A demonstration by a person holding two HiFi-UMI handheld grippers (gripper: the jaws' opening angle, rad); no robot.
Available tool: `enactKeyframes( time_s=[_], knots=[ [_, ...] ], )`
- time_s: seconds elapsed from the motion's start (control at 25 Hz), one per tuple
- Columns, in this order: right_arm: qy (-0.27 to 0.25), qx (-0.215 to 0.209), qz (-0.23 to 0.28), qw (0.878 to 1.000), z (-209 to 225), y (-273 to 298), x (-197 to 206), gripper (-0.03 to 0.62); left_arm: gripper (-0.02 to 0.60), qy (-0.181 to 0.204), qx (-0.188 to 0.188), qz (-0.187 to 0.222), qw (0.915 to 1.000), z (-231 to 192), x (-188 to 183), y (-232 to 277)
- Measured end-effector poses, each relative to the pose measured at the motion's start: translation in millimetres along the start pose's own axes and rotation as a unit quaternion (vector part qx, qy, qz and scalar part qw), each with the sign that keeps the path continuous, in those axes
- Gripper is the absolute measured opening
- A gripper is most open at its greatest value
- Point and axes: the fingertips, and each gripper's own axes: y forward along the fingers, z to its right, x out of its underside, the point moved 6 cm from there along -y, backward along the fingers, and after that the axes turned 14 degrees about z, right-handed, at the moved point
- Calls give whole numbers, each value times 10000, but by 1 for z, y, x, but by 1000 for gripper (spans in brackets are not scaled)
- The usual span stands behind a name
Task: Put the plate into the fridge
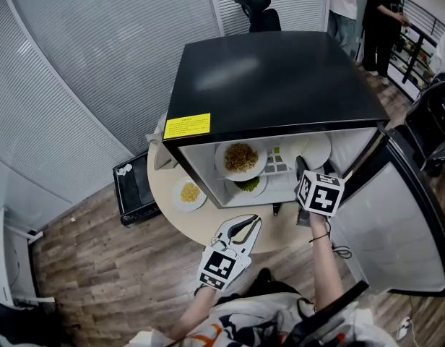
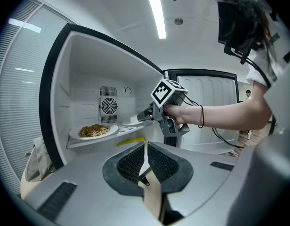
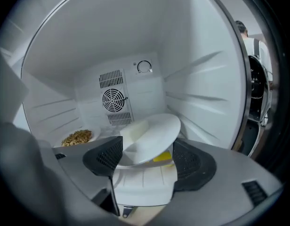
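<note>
A white plate (image 3: 154, 135) with a pale block (image 3: 135, 130) on it lies tilted inside the open fridge (image 1: 273, 78), at the right of its upper shelf (image 3: 135, 185). My right gripper (image 3: 147, 157) reaches into the fridge, and its jaws stand wide on either side of the plate's near edge without pressing it. The head view shows this plate (image 1: 313, 149) just ahead of the right gripper (image 1: 300, 168). My left gripper (image 1: 240, 230) hangs over the table's near edge outside the fridge. It is shut and holds nothing (image 2: 146, 157).
A plate of noodles (image 1: 240, 159) sits at the shelf's left and a plate of greens (image 1: 248, 186) below it. Another small plate (image 1: 189, 193) rests on the round table (image 1: 208, 226). The fridge door (image 1: 396, 230) swings open to the right. People (image 1: 345, 6) stand behind.
</note>
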Motion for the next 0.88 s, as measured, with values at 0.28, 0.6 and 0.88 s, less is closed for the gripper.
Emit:
enactKeyframes(
  time_s=[0.28,0.6,0.88],
  knots=[
    [-31,-492,-397,9980,-12,-4,8,337,14,3,63,-15,10000,3,1,1],
    [343,-487,-387,9975,-7,-5,2,348,14,-9,69,-53,10000,5,4,-3],
    [-266,-559,-760,9952,-14,20,-7,351,14,-44,-40,-66,10000,1,6,-8]
  ],
)
